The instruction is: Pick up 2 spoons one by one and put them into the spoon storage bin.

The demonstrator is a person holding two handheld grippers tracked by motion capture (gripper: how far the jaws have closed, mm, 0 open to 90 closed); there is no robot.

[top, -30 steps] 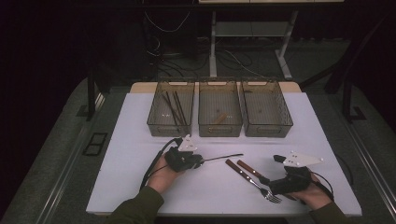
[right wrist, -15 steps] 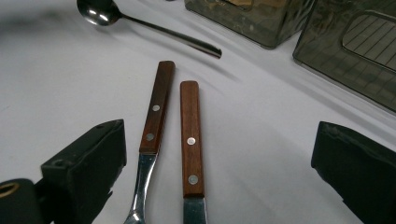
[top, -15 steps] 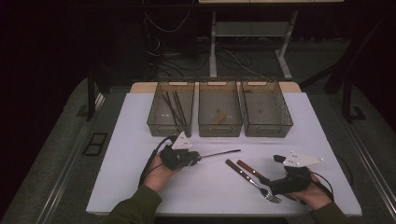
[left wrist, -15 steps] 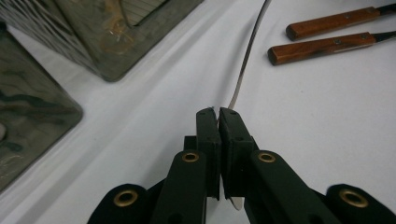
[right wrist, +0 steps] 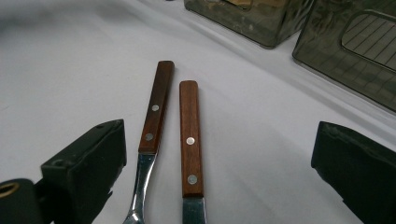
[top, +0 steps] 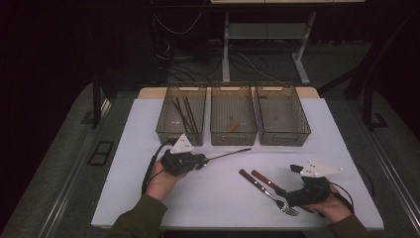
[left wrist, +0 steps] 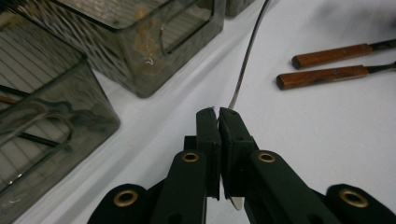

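Observation:
My left gripper is shut on one end of a thin metal utensil, held just above the white table in front of the left bin. In the left gripper view the jaws pinch the utensil's slim shaft, which runs away toward the bins. My right gripper stands open near the front right of the table. A wooden-handled fork and a wooden-handled knife lie side by side between its wide jaws, untouched.
Three smoky plastic bins stand in a row at the back. The left one holds several dark sticks, the middle bin a brownish piece, and the right bin something small. The white table ends near my forearms.
My left gripper has risen a little and shifted left, carrying the thin utensil with it. The right gripper, fork and knife have stayed put.

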